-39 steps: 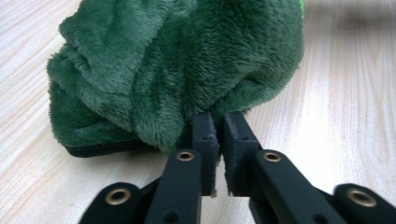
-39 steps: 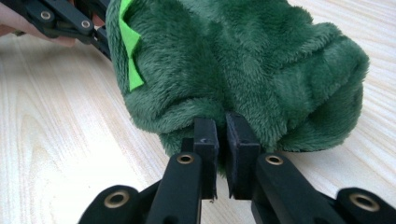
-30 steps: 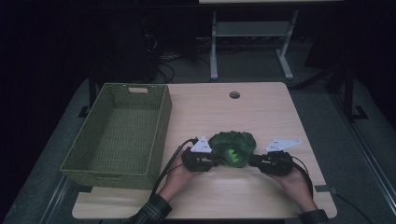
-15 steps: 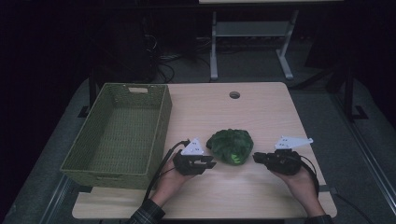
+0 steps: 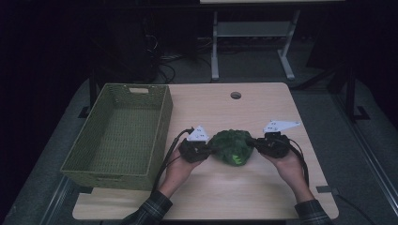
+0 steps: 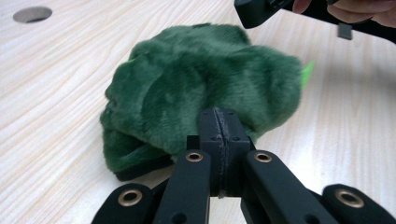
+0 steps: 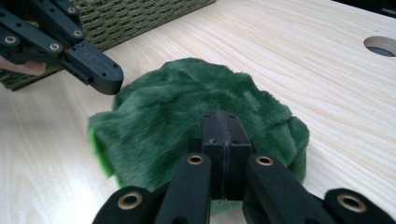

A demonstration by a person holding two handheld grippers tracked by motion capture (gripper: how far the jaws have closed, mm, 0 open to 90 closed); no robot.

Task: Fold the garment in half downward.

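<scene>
We note a green plush item [image 5: 233,146] lying on the light wooden desk [image 5: 244,197], toward its near middle, to the right of the woven green basket [image 5: 117,136] and apart from it. Its fur is dark green with a bright green edge visible low on the front. In the high view it sits directly between the two grippers.

We find the left gripper [image 5: 209,151] against the plush item's left side. In the left gripper view its jaws are pressed together, having just been closing, their tips against the fur at the near edge; we cannot tell whether any fur is caught between them.

We find the right gripper [image 5: 253,144] against the plush item's right side. In the right gripper view its jaws are likewise pressed together, having just been closing, with the tips at the fur; a pinch of fabric cannot be confirmed.

A round cable hole [image 5: 235,95] lies in the desk beyond the plush item, well apart
</scene>
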